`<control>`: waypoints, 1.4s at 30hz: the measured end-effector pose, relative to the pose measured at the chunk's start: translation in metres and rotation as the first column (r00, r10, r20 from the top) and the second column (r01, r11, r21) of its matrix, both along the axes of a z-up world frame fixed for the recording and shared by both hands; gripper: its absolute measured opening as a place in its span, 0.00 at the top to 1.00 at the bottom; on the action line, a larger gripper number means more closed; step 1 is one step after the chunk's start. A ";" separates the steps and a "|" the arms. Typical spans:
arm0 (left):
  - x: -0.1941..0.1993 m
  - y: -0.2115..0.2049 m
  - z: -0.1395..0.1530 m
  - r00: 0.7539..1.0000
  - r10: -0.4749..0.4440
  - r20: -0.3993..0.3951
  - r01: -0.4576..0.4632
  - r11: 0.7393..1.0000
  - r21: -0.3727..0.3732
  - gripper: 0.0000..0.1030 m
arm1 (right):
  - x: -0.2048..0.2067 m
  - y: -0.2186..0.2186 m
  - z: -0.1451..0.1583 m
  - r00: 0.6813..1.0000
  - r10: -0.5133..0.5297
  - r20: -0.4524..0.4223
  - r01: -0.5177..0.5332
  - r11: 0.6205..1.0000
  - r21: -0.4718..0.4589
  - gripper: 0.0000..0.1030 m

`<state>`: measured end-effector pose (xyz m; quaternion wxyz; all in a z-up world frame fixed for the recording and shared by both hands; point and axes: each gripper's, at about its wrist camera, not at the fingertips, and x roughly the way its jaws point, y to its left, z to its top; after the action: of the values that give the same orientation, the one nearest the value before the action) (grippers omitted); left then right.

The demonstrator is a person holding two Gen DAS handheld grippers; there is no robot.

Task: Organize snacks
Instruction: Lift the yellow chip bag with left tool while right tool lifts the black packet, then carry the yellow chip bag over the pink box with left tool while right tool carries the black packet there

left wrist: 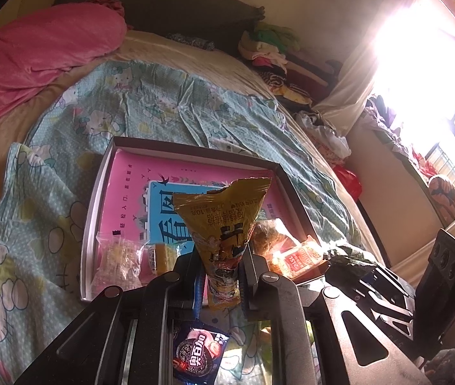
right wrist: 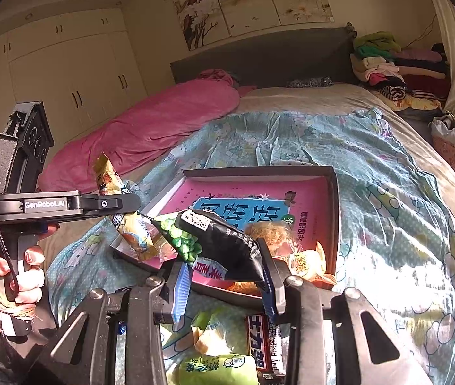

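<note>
The left gripper [left wrist: 219,276] is clenched on a yellow snack packet [left wrist: 224,224] and holds it upright above the near edge of the shallow box [left wrist: 97,192] on the bed. The right gripper [right wrist: 224,285] grasps a black pea snack bag [right wrist: 224,240] over the same box, where some wrapped snacks [right wrist: 304,260] already lie.

**Two claws, two snack bags**

The right claw [right wrist: 224,284] pinches a black snack bag [right wrist: 227,243] with green peas on it. It is over the near edge of the flat box [right wrist: 335,211] on the bed [right wrist: 388,192]. On the left, a hand [right wrist: 19,276] holds the left claw [right wrist: 124,203], which grips a yellow snack bag [right wrist: 131,227]. More snacks [right wrist: 307,263] lie in the box.
</note>
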<state>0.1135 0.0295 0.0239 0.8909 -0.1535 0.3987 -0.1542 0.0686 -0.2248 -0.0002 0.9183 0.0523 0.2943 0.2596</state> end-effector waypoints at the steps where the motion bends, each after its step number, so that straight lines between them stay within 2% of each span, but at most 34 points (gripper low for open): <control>1: 0.000 0.000 -0.001 1.000 0.001 -0.001 -0.001 1.000 0.000 0.83 | 0.001 0.001 -0.001 1.000 0.000 0.000 0.000 1.000 -0.001 0.64; 14: 0.005 -0.003 -0.008 1.000 -0.001 -0.016 0.001 1.000 0.007 0.83 | 0.012 0.004 -0.003 1.000 0.006 -0.012 -0.006 1.000 0.007 0.64; 29: 0.009 -0.009 -0.018 0.999 -0.011 -0.031 0.012 1.000 0.020 0.83 | 0.030 0.000 -0.016 0.997 -0.023 -0.077 0.024 1.000 0.015 0.64; 42: 0.022 -0.010 -0.033 0.999 0.004 -0.053 -0.003 1.000 0.019 0.83 | 0.037 0.011 -0.027 0.995 -0.013 -0.104 0.010 1.000 -0.028 0.64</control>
<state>0.1354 0.0194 -0.0091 0.8818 -0.1497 0.4232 -0.1449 0.1052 -0.2138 -0.0270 0.9038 0.0546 0.3449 0.2472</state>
